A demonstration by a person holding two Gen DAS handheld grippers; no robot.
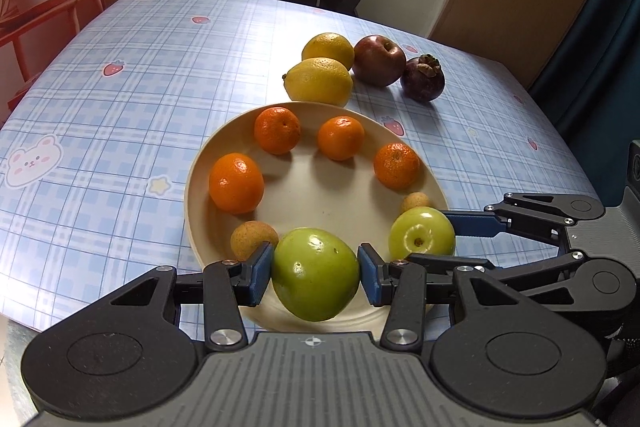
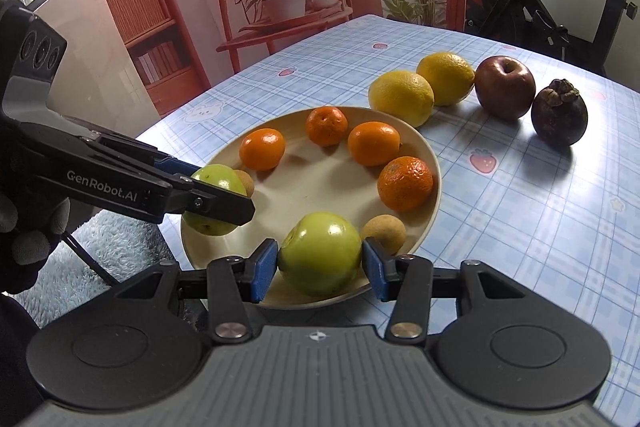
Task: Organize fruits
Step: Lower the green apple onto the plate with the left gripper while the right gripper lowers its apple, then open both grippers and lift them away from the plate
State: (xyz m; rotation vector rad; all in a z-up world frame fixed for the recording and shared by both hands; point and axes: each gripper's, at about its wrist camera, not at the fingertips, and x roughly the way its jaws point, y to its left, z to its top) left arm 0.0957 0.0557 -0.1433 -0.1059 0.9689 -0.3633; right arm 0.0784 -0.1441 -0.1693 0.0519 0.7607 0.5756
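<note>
Two green fruits, two grips, one plate (image 1: pixel 200 163).
My left gripper (image 1: pixel 316 273) fingers clamp one green fruit (image 1: pixel 315 274); my right gripper (image 2: pixel 320 263) fingers clamp the other green fruit (image 2: pixel 320 253).

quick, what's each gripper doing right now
left gripper: shut on a green fruit over the plate.
right gripper: shut on the other green fruit, same plate.

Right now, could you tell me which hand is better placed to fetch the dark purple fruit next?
Probably the right. The mangosteen lies on the tablecloth off to the right gripper's side, beyond the plate. Both grippers already hold green fruit; the left gripper sits farther away.
</note>
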